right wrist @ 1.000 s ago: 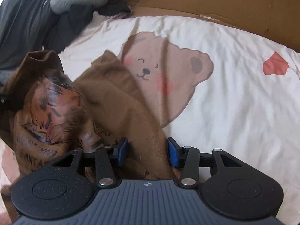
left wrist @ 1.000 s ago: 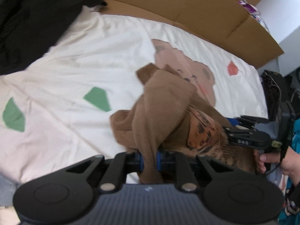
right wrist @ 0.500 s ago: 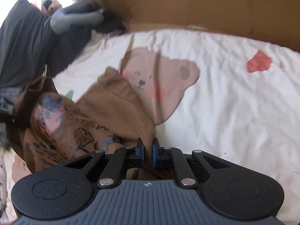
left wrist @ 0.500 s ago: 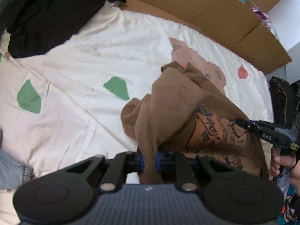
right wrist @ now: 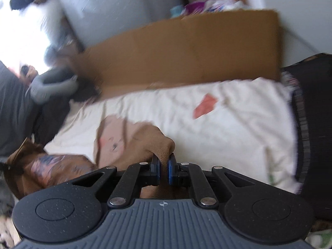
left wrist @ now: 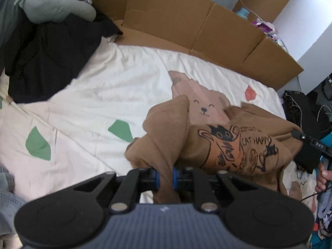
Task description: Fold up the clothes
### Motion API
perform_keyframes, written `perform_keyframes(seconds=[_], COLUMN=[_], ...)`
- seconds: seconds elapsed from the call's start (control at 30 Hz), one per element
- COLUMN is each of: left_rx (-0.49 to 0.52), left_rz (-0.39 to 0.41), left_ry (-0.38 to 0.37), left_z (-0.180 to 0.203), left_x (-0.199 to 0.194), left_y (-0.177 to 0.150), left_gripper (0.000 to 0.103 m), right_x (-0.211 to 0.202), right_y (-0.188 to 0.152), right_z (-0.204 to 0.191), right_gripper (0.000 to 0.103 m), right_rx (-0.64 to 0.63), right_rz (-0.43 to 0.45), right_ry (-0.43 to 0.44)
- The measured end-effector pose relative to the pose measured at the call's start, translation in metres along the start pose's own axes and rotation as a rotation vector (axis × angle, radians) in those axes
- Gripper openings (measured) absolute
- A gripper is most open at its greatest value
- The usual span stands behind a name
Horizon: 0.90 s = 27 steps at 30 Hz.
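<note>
Brown printed sweatshirt [left wrist: 238,145] is hanging bunched between both clenched claws — left claw [left wrist: 165,176], right claw [right wrist: 164,171] — folding is barely starting.

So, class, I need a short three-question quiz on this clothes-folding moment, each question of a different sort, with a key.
1. True or false: the left gripper has its jaws shut on a fold of the brown sweatshirt.
2. Multiple choice: what does the right gripper hold? A) the black garment pile B) the brown sweatshirt C) the cardboard
3. Fill in: the words printed beside the cat drawing on the sweatshirt read "CAT ____".

Key: 1 true; 2 B; 3 HAPPY.
</note>
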<state>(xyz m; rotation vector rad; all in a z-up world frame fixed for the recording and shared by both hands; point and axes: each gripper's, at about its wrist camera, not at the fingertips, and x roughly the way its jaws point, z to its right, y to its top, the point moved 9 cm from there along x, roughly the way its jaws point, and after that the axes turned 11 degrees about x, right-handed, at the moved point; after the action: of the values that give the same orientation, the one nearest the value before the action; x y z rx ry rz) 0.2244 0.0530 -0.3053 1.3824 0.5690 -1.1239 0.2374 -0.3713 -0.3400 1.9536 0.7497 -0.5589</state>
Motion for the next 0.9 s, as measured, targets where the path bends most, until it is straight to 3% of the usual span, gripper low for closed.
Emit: perform_keyframes(seconds=[0.23, 0.73, 0.9], left_rx=[0.004, -0.099, -0.063], left_rz=[0.03, -0.241, -0.299], left_ry=[-0.048, -0.13, -0.134], left_z=[0.001, -0.003, -0.001], left_x=[-0.007, 0.037, 0.038], left_y=[-0.003, -0.131, -0.147], left_gripper=[0.012, 0.012, 0.013], right_x=[-0.047, -0.064, -0.073], right_y=[0.001, -0.131, -0.15], right_z=[0.019, 0.051, 0.057], right_gripper=[0.006, 0.006, 0.006], right_rx=[0.028, 0.126, 0.185], right_rz=[0.045, -0.25, -0.261], right_ry=[-0.05, -0.186, -0.199])
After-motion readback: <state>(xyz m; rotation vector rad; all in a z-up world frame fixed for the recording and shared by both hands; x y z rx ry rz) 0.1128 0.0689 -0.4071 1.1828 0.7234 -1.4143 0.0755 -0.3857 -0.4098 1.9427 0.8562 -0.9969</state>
